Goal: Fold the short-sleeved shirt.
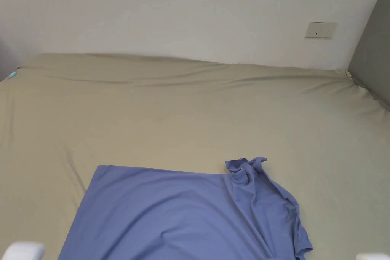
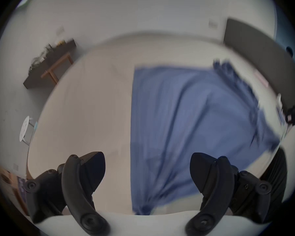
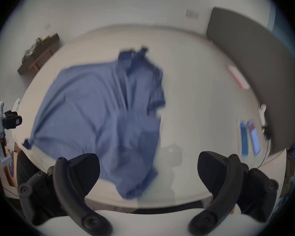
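1. The far half of the bed (image 1: 198,108) is bare beige sheet, open from the left edge to the headboard side, with only shallow wrinkles.
2. The blue shirt (image 1: 183,215) covers the near middle; its right side is bunched into a raised ridge of folds (image 1: 262,181).
3. Left of the shirt, bare sheet runs to the bed's edge.
4. The grey headboard (image 1: 371,55) walls off the right side, and the wall (image 1: 171,9) closes the far side.
5. In the right gripper view, flat blue items (image 3: 249,137) and a pink strip (image 3: 238,77) lie near the headboard.
6. The left gripper (image 2: 147,173) and right gripper (image 3: 148,171) hang above the near edge, jaws wide apart, nothing between them.
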`<state>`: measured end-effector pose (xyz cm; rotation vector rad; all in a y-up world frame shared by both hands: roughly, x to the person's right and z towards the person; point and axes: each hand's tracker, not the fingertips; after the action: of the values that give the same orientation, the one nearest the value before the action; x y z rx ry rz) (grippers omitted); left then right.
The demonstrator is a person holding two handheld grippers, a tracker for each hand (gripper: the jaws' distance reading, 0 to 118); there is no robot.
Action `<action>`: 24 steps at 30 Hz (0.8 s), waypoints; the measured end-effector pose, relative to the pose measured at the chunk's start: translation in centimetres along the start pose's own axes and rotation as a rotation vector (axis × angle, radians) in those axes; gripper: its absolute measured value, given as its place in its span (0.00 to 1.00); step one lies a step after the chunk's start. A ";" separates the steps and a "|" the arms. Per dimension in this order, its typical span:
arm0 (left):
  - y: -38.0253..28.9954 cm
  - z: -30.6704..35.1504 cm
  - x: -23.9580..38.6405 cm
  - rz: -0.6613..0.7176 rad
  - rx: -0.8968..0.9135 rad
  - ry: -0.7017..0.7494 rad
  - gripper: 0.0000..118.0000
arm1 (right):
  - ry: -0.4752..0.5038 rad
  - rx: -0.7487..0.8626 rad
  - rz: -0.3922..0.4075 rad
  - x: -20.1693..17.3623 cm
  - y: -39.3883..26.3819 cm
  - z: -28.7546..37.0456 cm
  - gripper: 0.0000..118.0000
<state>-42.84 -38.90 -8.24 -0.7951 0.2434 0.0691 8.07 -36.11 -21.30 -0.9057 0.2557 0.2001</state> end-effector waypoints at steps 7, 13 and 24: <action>11.6 7.4 4.7 0.045 0.578 0.013 0.87 | -0.045 0.535 0.097 -4.9 10.4 8.4 0.97; 16.4 11.3 9.5 -0.034 0.796 0.093 0.82 | -0.112 0.799 0.187 -10.1 14.0 12.2 0.76; 18.5 10.2 13.1 -0.102 0.837 0.120 0.01 | -0.111 0.862 0.218 -13.9 15.5 9.9 0.00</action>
<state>-31.03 -19.13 -17.45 0.0240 0.3124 -0.1709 -8.15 -19.75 -22.88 -0.0104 0.3011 0.3073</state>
